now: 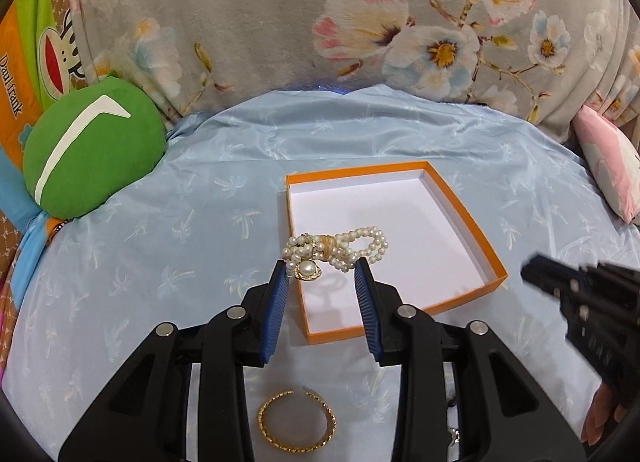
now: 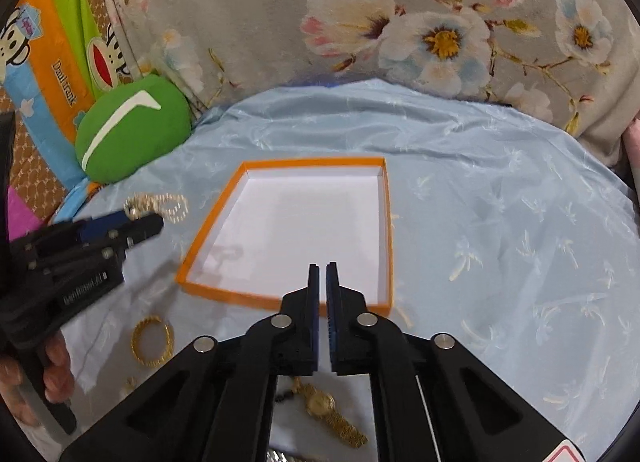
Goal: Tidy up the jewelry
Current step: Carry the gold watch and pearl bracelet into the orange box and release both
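An orange-rimmed box with a white inside (image 1: 468, 218) (image 2: 384, 222) lies on the blue sheet. A pearl bracelet with a pearl pendant (image 1: 336, 252) hangs at the tips of my left gripper (image 1: 322, 274), over the box's near-left part; it touches the left finger, and the jaws stand wide apart. The right wrist view shows it blurred (image 2: 156, 206) at that gripper's tip (image 2: 120, 228). My right gripper (image 2: 322, 268) is shut and empty above the box's near edge. A gold bangle (image 1: 297, 425) (image 2: 153, 342) and a gold watch (image 2: 328, 410) lie on the sheet.
A green round cushion (image 1: 90, 150) (image 2: 132, 128) sits at the back left. A floral grey blanket (image 1: 280, 22) rises behind the sheet. A pink pillow (image 1: 608, 166) lies at the right. A small dark item (image 1: 452, 402) lies under the left gripper.
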{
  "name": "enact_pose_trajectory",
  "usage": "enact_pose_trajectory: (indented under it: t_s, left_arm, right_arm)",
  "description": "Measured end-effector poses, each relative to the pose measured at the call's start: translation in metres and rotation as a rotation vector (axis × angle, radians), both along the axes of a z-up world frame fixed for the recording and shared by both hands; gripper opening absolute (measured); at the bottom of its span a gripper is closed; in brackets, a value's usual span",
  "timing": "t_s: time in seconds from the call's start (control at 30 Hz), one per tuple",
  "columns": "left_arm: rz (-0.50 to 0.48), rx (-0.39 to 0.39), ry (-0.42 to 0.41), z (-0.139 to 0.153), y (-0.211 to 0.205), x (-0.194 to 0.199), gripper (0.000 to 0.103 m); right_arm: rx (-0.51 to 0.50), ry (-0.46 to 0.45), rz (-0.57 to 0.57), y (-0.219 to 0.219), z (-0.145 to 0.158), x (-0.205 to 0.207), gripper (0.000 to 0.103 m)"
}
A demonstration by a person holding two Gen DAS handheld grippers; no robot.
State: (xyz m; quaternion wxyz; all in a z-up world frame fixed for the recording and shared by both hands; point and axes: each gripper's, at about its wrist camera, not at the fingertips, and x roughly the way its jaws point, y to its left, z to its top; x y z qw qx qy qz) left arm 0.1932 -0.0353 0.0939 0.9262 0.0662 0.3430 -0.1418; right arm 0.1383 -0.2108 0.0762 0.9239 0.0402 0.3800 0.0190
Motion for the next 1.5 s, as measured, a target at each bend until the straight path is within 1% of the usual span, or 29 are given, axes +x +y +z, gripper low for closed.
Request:
enact_pose_trajectory:
  t_s: [0.03,0.07,0.1,0.17,0.23,0.3,0.4,0.43,0.47,0.5,0.53,0.57,0.6,0.63,0.73,0.83,0.9,1.0,1.17,1.3,1.4,1.5]
  left_arm:
    - [-0.002,0.005,0.0,-0.003,0.001,-0.003,0.033]
    - [-0.007,0.01,0.005,-0.007,0.002,-0.008,0.033]
    - [-0.01,0.02,0.009,-0.011,0.002,-0.012,0.033]
    - [-0.015,0.03,0.018,-0.018,0.001,-0.019,0.033]
    - [-0.019,0.023,0.038,-0.024,0.001,-0.024,0.033]
    - [-0.026,0.012,0.054,-0.029,0.0,-0.031,0.033]
    - [-0.04,0.019,0.063,-0.035,-0.004,-0.037,0.033]
    - [-0.044,0.021,0.065,-0.036,-0.005,-0.038,0.033]
    - [-0.047,0.022,0.067,-0.038,-0.006,-0.039,0.033]
    - [-0.05,0.023,0.069,-0.039,-0.007,-0.039,0.033]
    - [-0.052,0.023,0.071,-0.04,-0.008,-0.04,0.033]
    - [-0.054,0.023,0.072,-0.041,-0.009,-0.04,0.033]
    - [-0.055,0.024,0.071,-0.041,-0.01,-0.039,0.033]
    - [-0.056,0.025,0.072,-0.042,-0.011,-0.039,0.033]
    - [-0.056,0.023,0.069,-0.041,-0.011,-0.038,0.033]
    - [-0.053,0.024,0.059,-0.037,-0.013,-0.033,0.033]
    - [-0.05,0.026,0.05,-0.033,-0.015,-0.026,0.033]
    - [-0.041,0.029,0.032,-0.025,-0.022,-0.008,0.033]
    - [-0.008,0.034,0.002,-0.017,-0.036,0.036,0.033]
    - [0.01,0.058,0.008,-0.022,-0.052,0.075,0.033]
    - [0.024,0.054,0.024,-0.03,-0.057,0.101,0.033]
    - [0.039,0.049,0.054,-0.039,-0.059,0.122,0.033]
  right_arm:
    - [0.0,0.018,0.007,-0.003,-0.009,-0.01,0.026]
    - [0.003,0.033,0.019,-0.004,-0.017,-0.02,0.031]
    - [0.0,0.043,0.025,-0.004,-0.023,-0.027,0.033]
    - [-0.017,0.059,0.038,-0.001,-0.034,-0.039,0.046]
    - [-0.047,0.07,0.044,0.002,-0.043,-0.044,0.049]
    - [-0.055,0.088,0.058,0.005,-0.051,-0.043,0.049]
    - [-0.067,0.114,0.071,0.01,-0.061,-0.037,0.049]
    - [-0.076,0.122,0.075,0.012,-0.064,-0.035,0.048]
    - [-0.083,0.13,0.076,0.013,-0.068,-0.032,0.043]
    - [-0.09,0.127,0.075,0.014,-0.07,-0.031,0.041]
    - [-0.098,0.121,0.077,0.014,-0.07,-0.031,0.035]
    - [-0.089,0.124,0.082,0.014,-0.069,-0.03,0.027]
    - [-0.086,0.125,0.078,0.014,-0.068,-0.028,0.022]
    - [-0.087,0.127,0.07,0.013,-0.068,-0.028,0.02]
    - [-0.072,0.109,0.058,0.011,-0.064,-0.029,0.019]
    - [-0.057,0.067,0.047,0.008,-0.049,-0.03,0.019]
    - [-0.052,0.034,0.039,0.005,-0.036,-0.024,0.019]
    - [-0.055,-0.011,0.031,0.002,-0.015,0.002,0.019]
    - [-0.035,-0.037,0.022,0.001,0.001,0.064,0.019]
    - [-0.009,-0.026,0.004,-0.002,0.0,0.11,0.019]
    - [0.01,-0.011,-0.012,-0.007,-0.007,0.141,0.019]
    - [0.024,0.005,-0.021,-0.011,-0.014,0.161,0.019]
